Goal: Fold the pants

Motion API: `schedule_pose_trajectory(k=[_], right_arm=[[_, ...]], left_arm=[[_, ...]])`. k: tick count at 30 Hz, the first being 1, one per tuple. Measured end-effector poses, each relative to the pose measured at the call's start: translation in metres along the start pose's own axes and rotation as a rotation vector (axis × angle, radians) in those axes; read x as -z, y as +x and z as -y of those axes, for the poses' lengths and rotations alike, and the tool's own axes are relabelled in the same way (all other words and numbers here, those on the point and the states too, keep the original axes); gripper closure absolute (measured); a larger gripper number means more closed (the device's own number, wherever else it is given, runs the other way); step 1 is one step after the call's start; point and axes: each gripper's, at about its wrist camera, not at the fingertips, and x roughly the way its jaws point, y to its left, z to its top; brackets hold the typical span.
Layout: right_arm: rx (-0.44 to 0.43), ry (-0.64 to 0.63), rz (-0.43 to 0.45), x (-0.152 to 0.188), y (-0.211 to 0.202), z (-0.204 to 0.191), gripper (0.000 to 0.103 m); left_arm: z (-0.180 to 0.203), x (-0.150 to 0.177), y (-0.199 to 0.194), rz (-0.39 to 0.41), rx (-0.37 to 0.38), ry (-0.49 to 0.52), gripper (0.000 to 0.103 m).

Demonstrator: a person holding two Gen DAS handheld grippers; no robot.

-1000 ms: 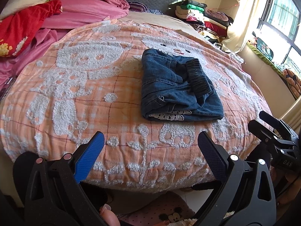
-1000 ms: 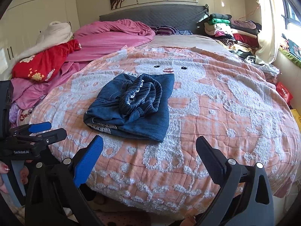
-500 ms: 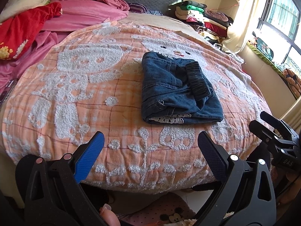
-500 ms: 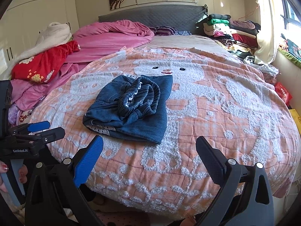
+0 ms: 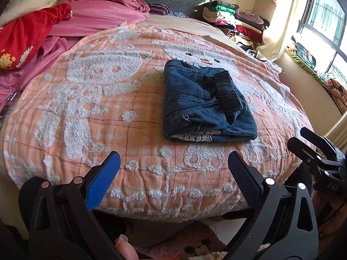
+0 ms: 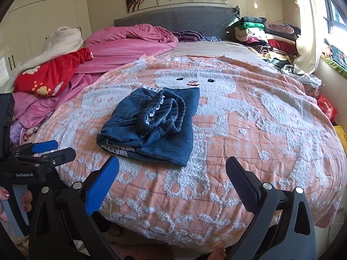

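Dark blue denim pants (image 5: 201,104) lie folded into a compact square on the orange bedspread (image 5: 86,112), elastic waistband on top and a white lace hem peeking out at the near edge. The right wrist view shows the same folded pants (image 6: 151,127) left of centre. My left gripper (image 5: 173,173) is open and empty, held back over the bed's near edge, well short of the pants. My right gripper (image 6: 172,179) is open too, nothing between its fingers, also back at the bed's foot. Each gripper shows at the edge of the other's view.
Pink and red bedding (image 6: 91,56) is heaped at the far left. A stack of folded clothes (image 6: 260,32) sits at the far right by the grey headboard (image 6: 173,19). A window and curtain (image 5: 288,15) are on the right. The floor lies below the bed's edge.
Both grippers have drawn slightly back and up from the bed, so the pants appear a little farther away. The pants have not moved and both grippers stay open.
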Motion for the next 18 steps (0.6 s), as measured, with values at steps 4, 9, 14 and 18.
schedule_pose_trajectory(k=[4, 9, 14, 18], right_arm=[[0.001, 0.000, 0.000, -0.0002, -0.0007, 0.0002, 0.005], [0.001, 0.000, 0.000, 0.0000, -0.0004, -0.0001, 0.005], [0.003, 0.000, -0.001, 0.0000, -0.0006, -0.0002, 0.005], [0.003, 0.000, -0.002, 0.0000, -0.0007, -0.0004, 0.005]], left_arm=[[-0.0003, -0.0002, -0.0001, -0.001, 0.001, 0.001, 0.010], [-0.0009, 0.0002, -0.0007, -0.004, 0.000, 0.002, 0.010], [-0.0014, 0.0012, -0.0007, -0.006, -0.003, 0.004, 0.010], [-0.0013, 0.0013, -0.0009, -0.004, -0.002, 0.003, 0.010]])
